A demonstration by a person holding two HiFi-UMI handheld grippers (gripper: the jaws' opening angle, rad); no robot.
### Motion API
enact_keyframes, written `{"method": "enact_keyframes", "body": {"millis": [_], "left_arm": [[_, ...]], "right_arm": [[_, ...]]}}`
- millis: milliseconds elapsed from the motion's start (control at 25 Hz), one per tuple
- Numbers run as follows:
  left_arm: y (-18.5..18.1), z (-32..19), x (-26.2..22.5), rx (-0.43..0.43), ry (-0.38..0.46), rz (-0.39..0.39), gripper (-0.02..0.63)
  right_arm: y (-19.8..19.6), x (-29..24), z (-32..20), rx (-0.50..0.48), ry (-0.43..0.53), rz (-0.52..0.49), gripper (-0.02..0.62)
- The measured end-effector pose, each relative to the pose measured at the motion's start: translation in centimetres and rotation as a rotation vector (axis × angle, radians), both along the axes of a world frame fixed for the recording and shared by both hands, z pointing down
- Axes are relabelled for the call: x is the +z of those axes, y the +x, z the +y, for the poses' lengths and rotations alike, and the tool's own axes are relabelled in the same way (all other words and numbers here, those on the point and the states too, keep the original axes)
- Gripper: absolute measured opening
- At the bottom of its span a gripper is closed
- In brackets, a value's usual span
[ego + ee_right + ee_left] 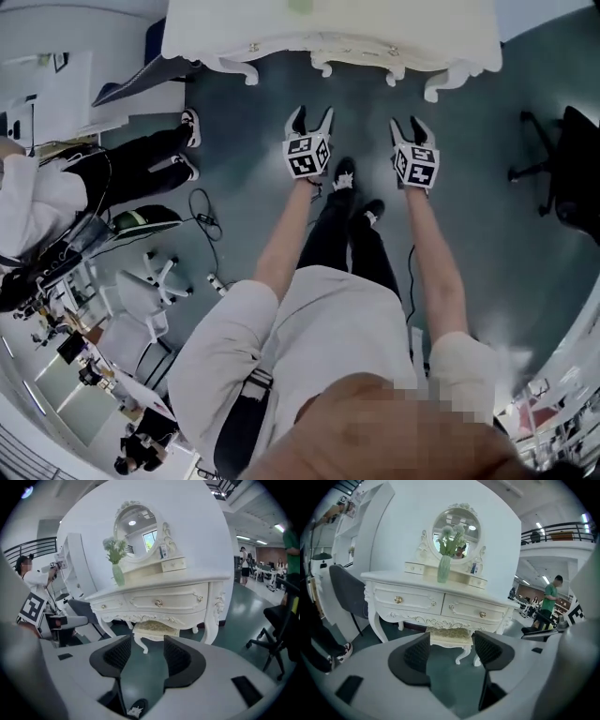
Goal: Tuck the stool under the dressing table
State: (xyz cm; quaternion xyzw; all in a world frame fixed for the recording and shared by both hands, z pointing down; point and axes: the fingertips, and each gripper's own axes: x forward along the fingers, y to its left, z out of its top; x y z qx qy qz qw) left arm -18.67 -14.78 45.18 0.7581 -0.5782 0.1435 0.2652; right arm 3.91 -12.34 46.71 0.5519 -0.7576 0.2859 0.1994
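Note:
The white dressing table (328, 33) stands at the top of the head view. Its carved drawer front (417, 599) fills the middle of the left gripper view and shows again in the right gripper view (180, 597). The cream stool (450, 637) sits beneath the table between its legs, with only the cushioned top and curved front legs showing (154, 627). My left gripper (312, 116) and right gripper (407, 127) hang side by side over the green floor, a little way back from the table. Both are open with nothing between the pads (417, 653) (176, 656).
A person in black trousers (141, 159) stands at the left beside the table. A black office chair (562, 169) is at the right, and a cable (202, 216) and a white chair base (159, 277) lie on the floor at left. On the table stand a vase (444, 566) and a mirror (457, 527).

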Motion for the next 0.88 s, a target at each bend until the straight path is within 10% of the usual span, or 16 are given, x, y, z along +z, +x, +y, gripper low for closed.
{"method": "enact_keyframes", "body": {"millis": [880], "left_arm": [[-0.1,16.3,-15.1,0.14,0.077,-0.07,0.31]], "right_arm": [[-4.3,-11.2,17.4,-0.021,-0.033,-0.154,0.238]]}}
